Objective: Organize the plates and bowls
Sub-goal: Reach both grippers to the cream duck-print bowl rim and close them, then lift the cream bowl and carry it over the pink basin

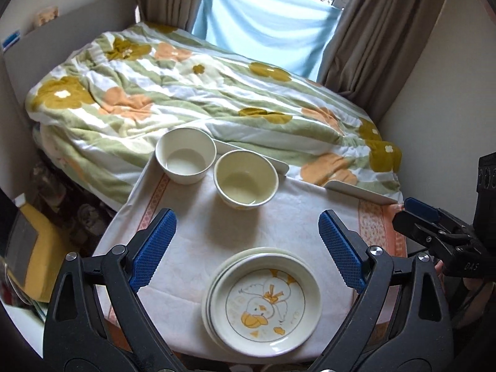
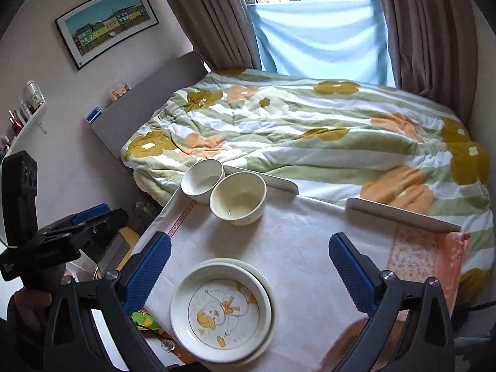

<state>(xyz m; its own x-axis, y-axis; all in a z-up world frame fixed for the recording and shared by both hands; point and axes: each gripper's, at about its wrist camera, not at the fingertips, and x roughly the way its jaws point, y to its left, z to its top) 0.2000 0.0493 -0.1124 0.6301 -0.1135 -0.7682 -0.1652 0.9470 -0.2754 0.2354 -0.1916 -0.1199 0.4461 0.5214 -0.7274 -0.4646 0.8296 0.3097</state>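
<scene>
A stack of cream plates [image 1: 262, 303], the top one printed with a yellow duck, lies near the front of the cloth-covered table [image 1: 294, 223]. At the far left corner stand two empty bowls side by side, a white bowl [image 1: 185, 155] and a cream bowl [image 1: 245, 178]. My left gripper [image 1: 248, 248] hangs open above the table, between plates and bowls, holding nothing. In the right wrist view my right gripper [image 2: 249, 271] is likewise open and empty over the plates [image 2: 221, 310], with the white bowl [image 2: 203, 179] and cream bowl [image 2: 238, 198] beyond. Each gripper shows at the other view's edge: right gripper [image 1: 415, 214], left gripper [image 2: 99, 215].
A bed with a flowered duvet [image 1: 201, 93] lies right behind the table. Two low white rails [image 2: 403, 214] line the table's far edge. Curtains [image 2: 434, 31] and a blue cloth [image 2: 319, 37] cover the window. A yellow box [image 1: 40, 248] sits on the floor at left; a shelf of bottles [image 2: 24, 108] hangs on the wall.
</scene>
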